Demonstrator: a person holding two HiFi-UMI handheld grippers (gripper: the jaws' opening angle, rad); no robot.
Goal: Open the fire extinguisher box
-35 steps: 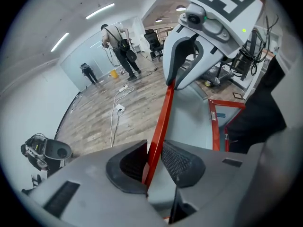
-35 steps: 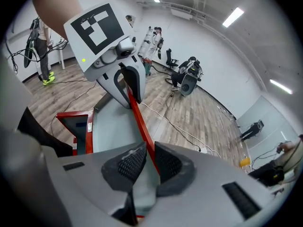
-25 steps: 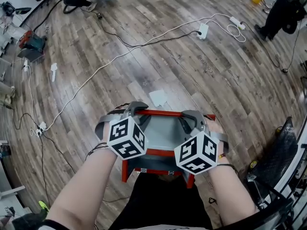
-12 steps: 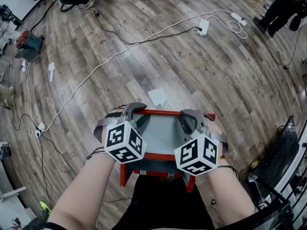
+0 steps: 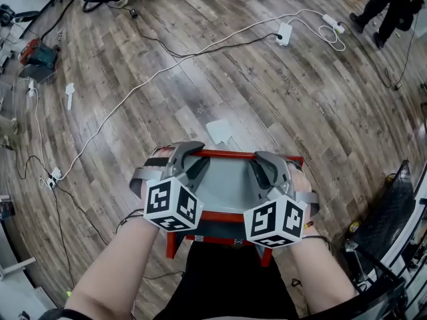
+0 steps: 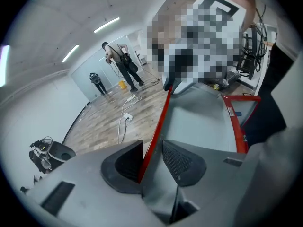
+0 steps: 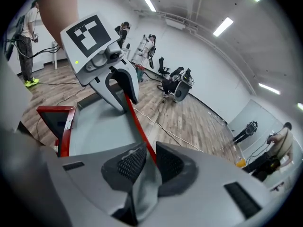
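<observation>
The fire extinguisher box is a red frame with a grey lid, lying on the wood floor close in front of me. Both grippers reach over its far red edge. My left gripper straddles that edge at the left. Its jaws have just been opening: the edge stands between the pads, with a gap on the lid side. My right gripper is shut on the same red edge at the right, and in the right gripper view both pads press on it.
White cables and a power strip cross the floor beyond the box. A sheet of paper lies just past the box. A person stands at the far right, and a black mesh chair stands near right.
The left gripper's marker cube has tipped and sunk a little. The box and the right gripper have stayed where they were.
</observation>
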